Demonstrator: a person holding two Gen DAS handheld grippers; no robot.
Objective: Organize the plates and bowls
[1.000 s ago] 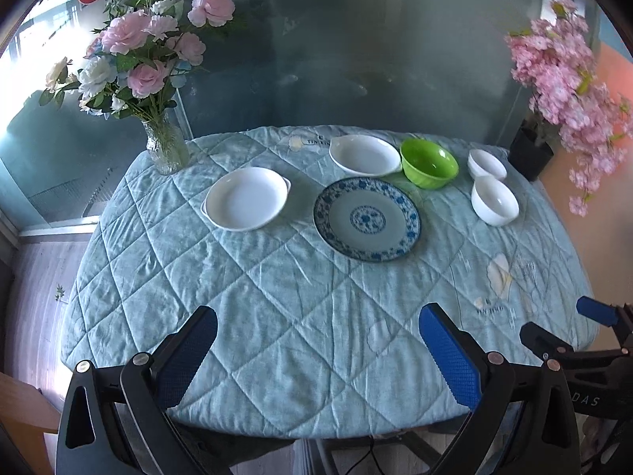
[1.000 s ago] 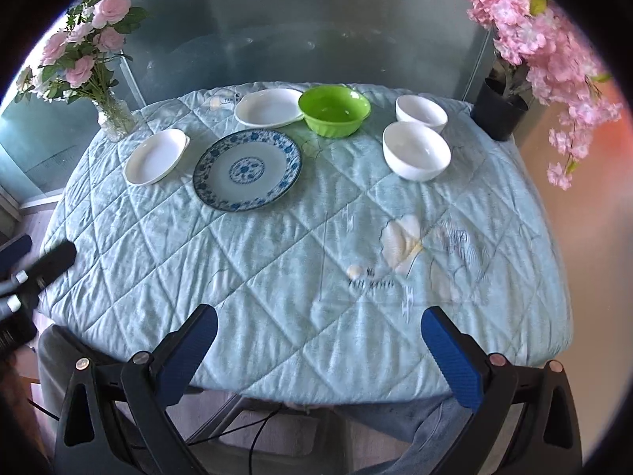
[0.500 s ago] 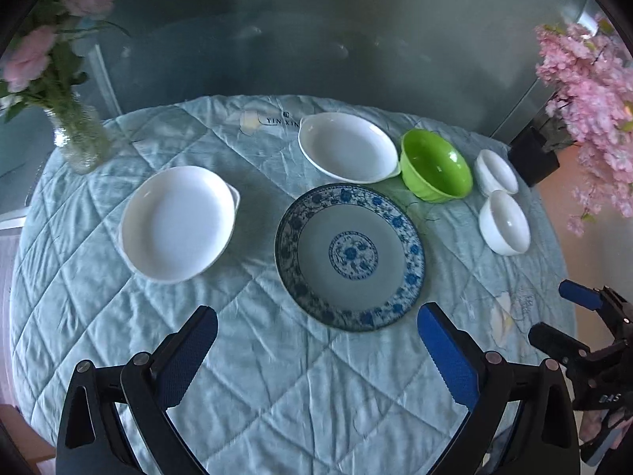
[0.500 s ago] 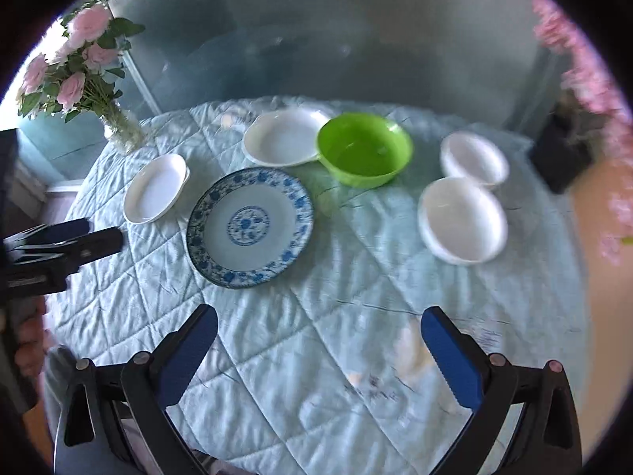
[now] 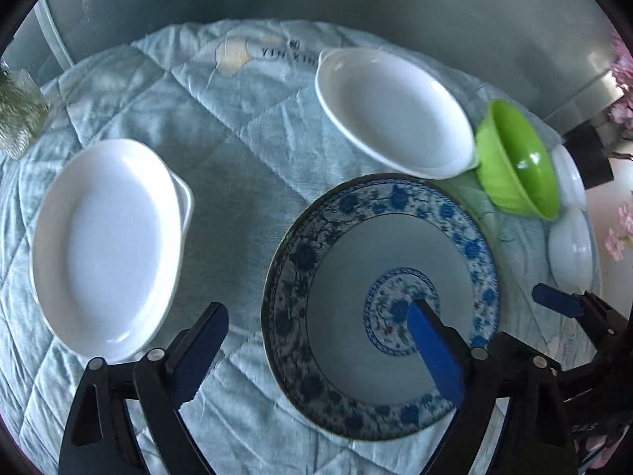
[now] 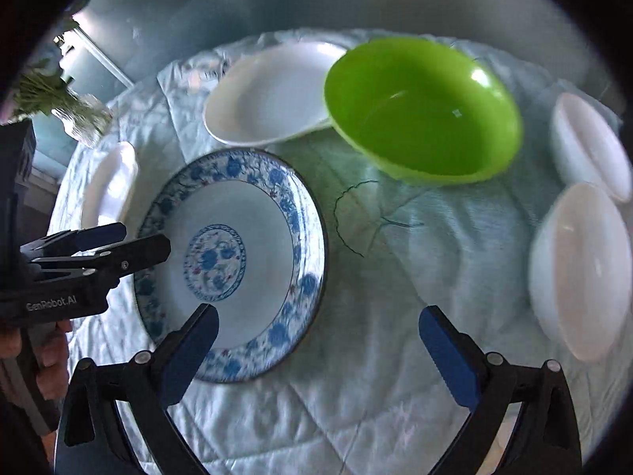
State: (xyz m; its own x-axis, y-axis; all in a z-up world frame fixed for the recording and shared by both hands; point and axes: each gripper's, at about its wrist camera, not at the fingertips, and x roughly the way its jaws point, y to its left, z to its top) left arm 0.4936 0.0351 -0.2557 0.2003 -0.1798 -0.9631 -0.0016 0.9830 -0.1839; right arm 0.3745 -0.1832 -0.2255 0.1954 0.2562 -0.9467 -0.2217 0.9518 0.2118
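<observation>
A blue-and-white patterned plate (image 5: 379, 301) (image 6: 233, 261) lies in the middle of the table. Two white oval dishes lie at the left (image 5: 105, 245) and at the back (image 5: 391, 107). A green bowl (image 5: 518, 158) (image 6: 423, 107) stands right of the back dish. Two white bowls (image 6: 577, 269) (image 6: 589, 146) stand at the right. My left gripper (image 5: 318, 330) is open, low over the patterned plate's left part. My right gripper (image 6: 318, 330) is open, above the cloth just right of that plate.
A quilted light-blue cloth (image 5: 245, 158) covers the round table. A glass vase with flower stems (image 6: 85, 118) stands at the far left. Pink blossoms (image 5: 623, 91) and a dark pot stand beyond the right edge. A grey wall is behind.
Both grippers have moved forward and down toward the dishes, which now look much larger. Both stay open. No dish has moved.
</observation>
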